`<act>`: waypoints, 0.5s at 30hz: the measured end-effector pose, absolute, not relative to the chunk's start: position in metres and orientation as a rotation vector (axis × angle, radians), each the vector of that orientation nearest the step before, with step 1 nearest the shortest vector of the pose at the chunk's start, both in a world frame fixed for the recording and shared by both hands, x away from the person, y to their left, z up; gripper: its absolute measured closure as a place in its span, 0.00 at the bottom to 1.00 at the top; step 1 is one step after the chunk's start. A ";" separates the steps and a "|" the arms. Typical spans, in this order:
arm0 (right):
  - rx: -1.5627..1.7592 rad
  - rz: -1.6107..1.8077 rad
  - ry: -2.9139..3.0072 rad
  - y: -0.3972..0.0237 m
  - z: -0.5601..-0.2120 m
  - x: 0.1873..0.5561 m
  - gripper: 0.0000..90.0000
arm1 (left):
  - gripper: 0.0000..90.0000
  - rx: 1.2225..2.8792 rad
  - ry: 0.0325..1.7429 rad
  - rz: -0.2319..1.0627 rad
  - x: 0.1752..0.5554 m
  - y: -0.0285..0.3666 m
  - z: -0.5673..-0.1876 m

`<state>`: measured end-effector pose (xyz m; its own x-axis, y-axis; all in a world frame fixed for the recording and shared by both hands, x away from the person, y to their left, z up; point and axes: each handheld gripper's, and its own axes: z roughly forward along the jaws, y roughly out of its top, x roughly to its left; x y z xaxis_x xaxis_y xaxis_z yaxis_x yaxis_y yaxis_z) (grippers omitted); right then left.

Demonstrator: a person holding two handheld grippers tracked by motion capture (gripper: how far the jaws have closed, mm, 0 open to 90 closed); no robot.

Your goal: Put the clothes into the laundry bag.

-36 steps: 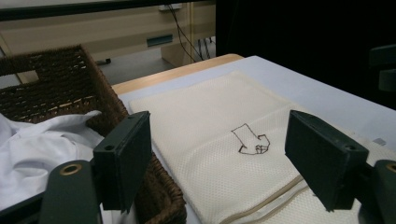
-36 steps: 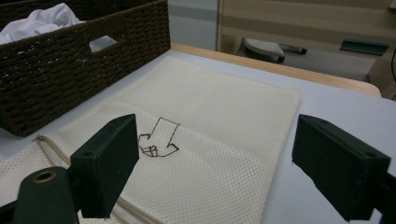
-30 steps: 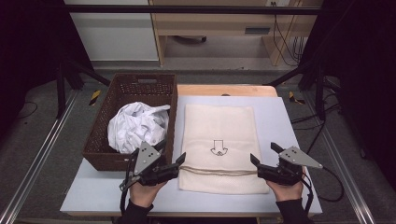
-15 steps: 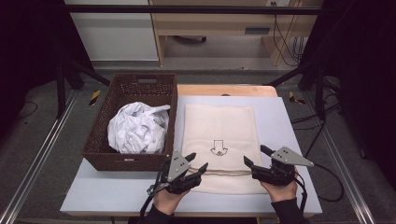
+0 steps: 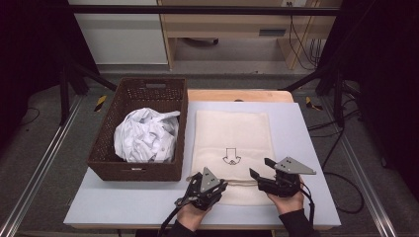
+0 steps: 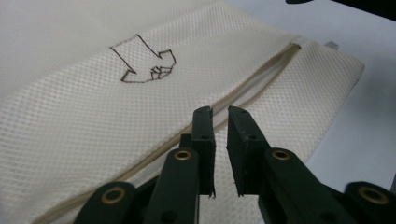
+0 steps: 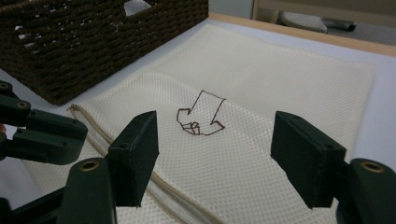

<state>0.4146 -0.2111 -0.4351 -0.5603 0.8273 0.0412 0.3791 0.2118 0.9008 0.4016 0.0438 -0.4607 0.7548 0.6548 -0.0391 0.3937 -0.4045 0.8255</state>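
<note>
High view has your left tongs [image 5: 221, 186] down at the near-left part of the cream mesh laundry bag [image 5: 232, 133], right on the zipper seam [image 6: 243, 95] that runs across its near end. Those jaws have just been closing and now stand narrow with only a thin slit between them. In the left gripper view the tips sit over the seam, but I can't tell if they've actually pinched any mesh or zipper tape, so I wouldn't trust that grip yet.

What could go wrong: if the pads closed on air or only snagged the top layer, the bag will slip out the moment you lift or pull. If they caught both layers, you'll drag the whole bag across the tabletop [image 5: 306, 148] instead of opening it. The mesh is thin and lies flat, so it's easy to miss.

Your right tongs [image 5: 259, 169] hang wide over the near-right part of the bag, jaws just easing inward, nothing between the pads but fabric lying underneath. In the right gripper view the drawn arrow mark [image 7: 201, 115] sits just past them.

The bag lies flat in the middle of the tabletop, just beside the wicker basket [image 5: 148, 89] with the crumpled white clothes [image 5: 146, 136].
</note>
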 end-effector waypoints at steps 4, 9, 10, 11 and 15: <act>1.107 1.296 2.069 -0.206 -0.439 0.417 0.40 | 0.95 2.085 0.782 0.335 0.403 0.040 -0.468; 1.107 1.278 2.131 -0.197 -0.449 0.423 0.48 | 0.99 2.128 0.769 0.314 0.407 0.034 -0.475; 1.109 1.267 2.147 -0.196 -0.451 0.424 0.49 | 0.99 2.132 0.770 0.310 0.407 0.033 -0.477; 1.115 1.253 2.163 -0.193 -0.454 0.425 0.50 | 0.99 2.141 0.767 0.306 0.407 0.032 -0.478; 1.124 1.216 2.236 -0.184 -0.466 0.432 0.57 | 0.99 2.157 0.765 0.305 0.408 0.030 -0.482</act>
